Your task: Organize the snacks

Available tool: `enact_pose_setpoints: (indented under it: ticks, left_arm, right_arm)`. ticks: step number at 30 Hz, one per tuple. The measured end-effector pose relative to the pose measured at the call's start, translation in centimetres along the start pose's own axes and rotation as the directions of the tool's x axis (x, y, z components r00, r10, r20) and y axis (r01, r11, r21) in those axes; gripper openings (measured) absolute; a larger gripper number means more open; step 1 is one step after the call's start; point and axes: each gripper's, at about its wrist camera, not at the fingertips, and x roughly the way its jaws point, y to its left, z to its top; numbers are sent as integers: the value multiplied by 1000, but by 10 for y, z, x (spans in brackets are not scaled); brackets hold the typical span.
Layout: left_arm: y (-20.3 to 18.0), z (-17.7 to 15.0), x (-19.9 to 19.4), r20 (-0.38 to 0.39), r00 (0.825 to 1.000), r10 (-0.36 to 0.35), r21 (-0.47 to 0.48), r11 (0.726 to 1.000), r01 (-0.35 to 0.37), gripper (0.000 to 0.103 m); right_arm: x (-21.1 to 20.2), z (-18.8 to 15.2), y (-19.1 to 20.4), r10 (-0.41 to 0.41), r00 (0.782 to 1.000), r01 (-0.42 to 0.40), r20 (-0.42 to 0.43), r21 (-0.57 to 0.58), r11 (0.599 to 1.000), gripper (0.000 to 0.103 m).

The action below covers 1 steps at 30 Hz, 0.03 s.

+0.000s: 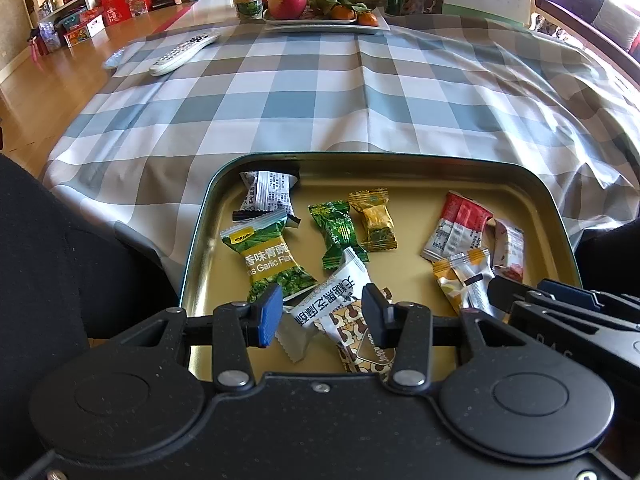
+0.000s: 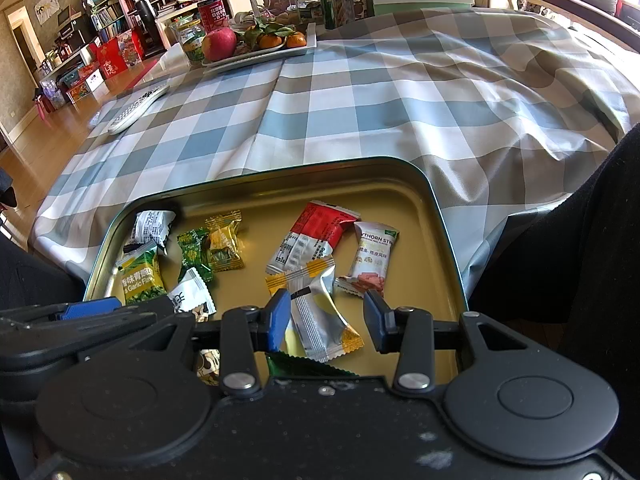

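A gold tin tray (image 1: pixel 420 176) (image 2: pixel 436 216) with a green rim sits at the near edge of the checked tablecloth and holds several wrapped snacks. My left gripper (image 1: pixel 322 312) is open above a white packet with black print (image 1: pixel 340 292), jaws on either side, not touching. A green pea packet (image 1: pixel 272 260) lies to its left. My right gripper (image 2: pixel 330 320) is open above a silver and yellow packet (image 2: pixel 320 320). A red and white bar (image 2: pixel 316 236) and a hawthorn strip packet (image 2: pixel 372 256) lie beyond it. The right gripper's body shows in the left wrist view (image 1: pixel 568 312).
Two remote controls (image 1: pixel 184 52) lie at the far left of the tablecloth (image 1: pixel 360 92). A white plate (image 1: pixel 324 24) with an apple and tangerines, jars, cans and a calendar stand at the back. Dark sleeves flank the tray.
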Motion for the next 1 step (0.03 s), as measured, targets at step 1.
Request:
enact_pose_setpoints:
  ticks: [1]
  left_arm:
    - [0,0,0,0,1000,-1,-1,1000,1,53]
  right_arm:
    - [0,0,0,0,1000,0,0,0,1000,43]
